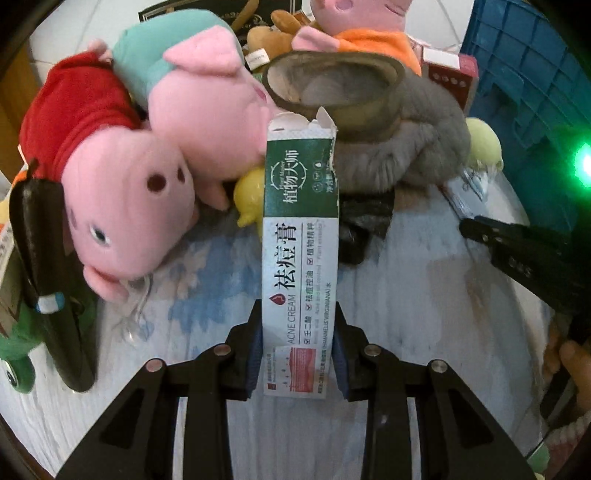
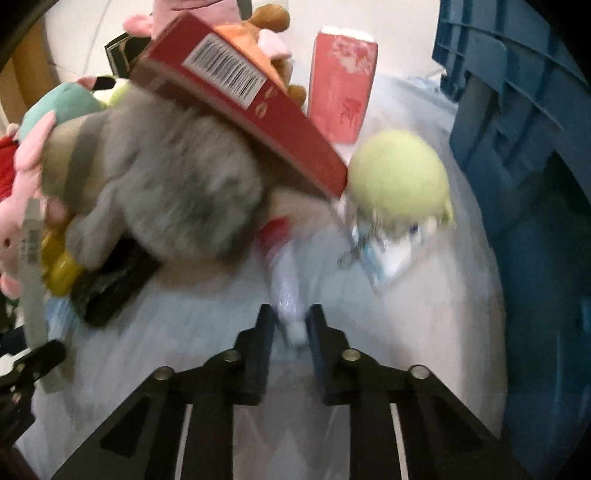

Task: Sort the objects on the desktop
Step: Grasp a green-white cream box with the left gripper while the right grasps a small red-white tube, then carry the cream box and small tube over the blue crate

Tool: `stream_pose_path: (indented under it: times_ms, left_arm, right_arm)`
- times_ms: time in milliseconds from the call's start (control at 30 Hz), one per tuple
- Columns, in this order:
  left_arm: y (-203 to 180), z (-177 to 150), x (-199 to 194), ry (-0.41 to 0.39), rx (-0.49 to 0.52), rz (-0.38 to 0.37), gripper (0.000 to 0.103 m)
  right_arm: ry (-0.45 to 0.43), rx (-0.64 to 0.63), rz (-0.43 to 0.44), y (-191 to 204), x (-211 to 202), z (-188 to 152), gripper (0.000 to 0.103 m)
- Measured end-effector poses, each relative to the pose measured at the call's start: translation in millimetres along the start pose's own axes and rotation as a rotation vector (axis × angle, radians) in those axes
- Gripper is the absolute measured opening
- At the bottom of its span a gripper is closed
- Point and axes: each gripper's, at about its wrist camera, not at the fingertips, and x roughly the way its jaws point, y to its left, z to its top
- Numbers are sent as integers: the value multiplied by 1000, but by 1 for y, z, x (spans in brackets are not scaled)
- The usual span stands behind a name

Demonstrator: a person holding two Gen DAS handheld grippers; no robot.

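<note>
Left gripper [image 1: 298,332]: its blue-padded fingers [image 1: 255,354] are closed against both long sides of an acne cream box [image 1: 300,236], held lengthwise and pointing toward 12 o'clock; the box's far flap is torn open, and its tip reaches the rim of a grey fur slipper [image 1: 402,122]. At 10 o'clock lie two pink pig plush toys — one in a red dress [image 1: 110,177], one in teal [image 1: 192,96]; a third, in orange [image 1: 354,26], sits at 12 o'clock; a yellow toy [image 1: 251,192] shows just left of the box. A blue crate [image 1: 528,74] stands at 2 o'clock; the other gripper's black finger enters at 3 o'clock.

Right gripper [image 2: 290,332]: the jaws are nearly together on the end of a white tube [image 2: 286,291] with a red band — the view is blurred, but the tube sits between the pads, its far end under the pile at 12 o'clock. A red barcode box [image 2: 258,122] leans across the grey slipper [image 2: 173,192] at 11 o'clock; a pale green ball-shaped toy [image 2: 399,177] lies at 1 o'clock, touching the box's lower corner; a pink carton [image 2: 341,85] stands behind it; the blue crate [image 2: 517,147] fills 3 o'clock. All rest on a pale blue-white cloth [image 2: 424,332].
</note>
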Motion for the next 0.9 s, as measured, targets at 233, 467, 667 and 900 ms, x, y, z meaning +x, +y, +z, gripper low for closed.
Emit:
stream_pose_path:
  times_ms: [233, 467, 667, 900]
  left_arm:
    - [0, 1, -6, -10, 15, 29, 31]
    - [-2, 20, 3, -22, 14, 30, 32]
    - [2, 33, 5, -63, -5, 25, 32]
    - [1, 23, -34, -135, 13, 13, 32]
  right_arm:
    - [64, 7, 66, 4, -18, -29, 17]
    - [3, 29, 60, -2, -16, -11, 31]
    - [-25, 53, 50, -15, 6, 16, 27]
    - [-42, 15, 33, -11, -13, 6, 17]
